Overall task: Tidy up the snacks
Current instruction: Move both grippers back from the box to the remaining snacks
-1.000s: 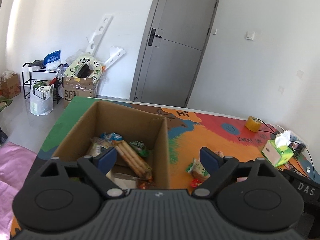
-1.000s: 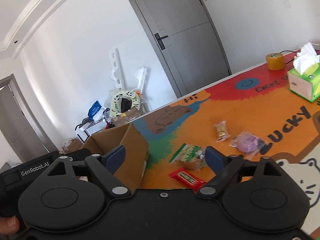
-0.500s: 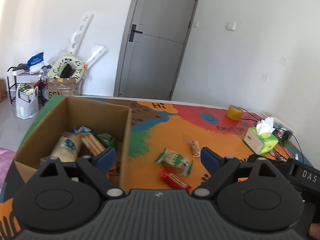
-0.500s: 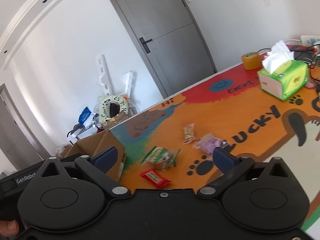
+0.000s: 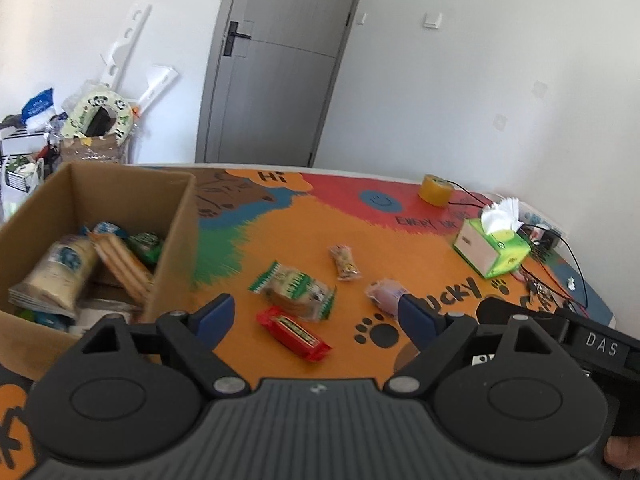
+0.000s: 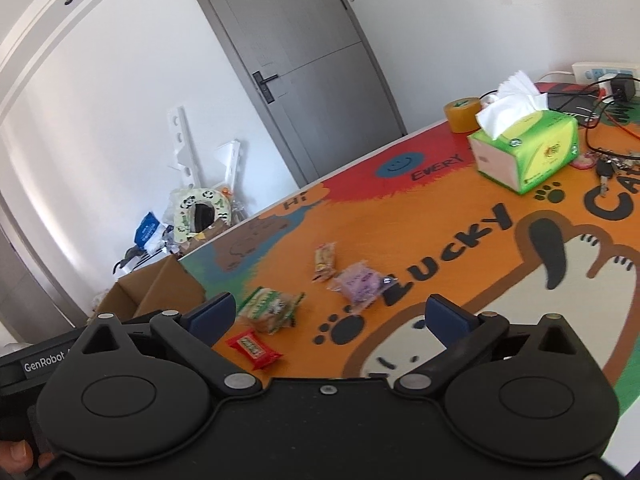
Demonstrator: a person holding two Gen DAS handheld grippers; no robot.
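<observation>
Above the snacks (image 5: 294, 330), both grippers' fingers (image 5: 212, 314) apart.

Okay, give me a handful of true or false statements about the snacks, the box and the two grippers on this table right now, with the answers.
1. The cardboard box already holds snacks. True.
2. The red snack bar lies inside the box. False: it lies on the mat, outside the box.
3. The left gripper grips the green-and-white packet. False: its fingers stand open, holding nothing.
4. The right gripper is open and empty. True.
5. The tissue box stands on the floor. False: it stands on the table.
</observation>
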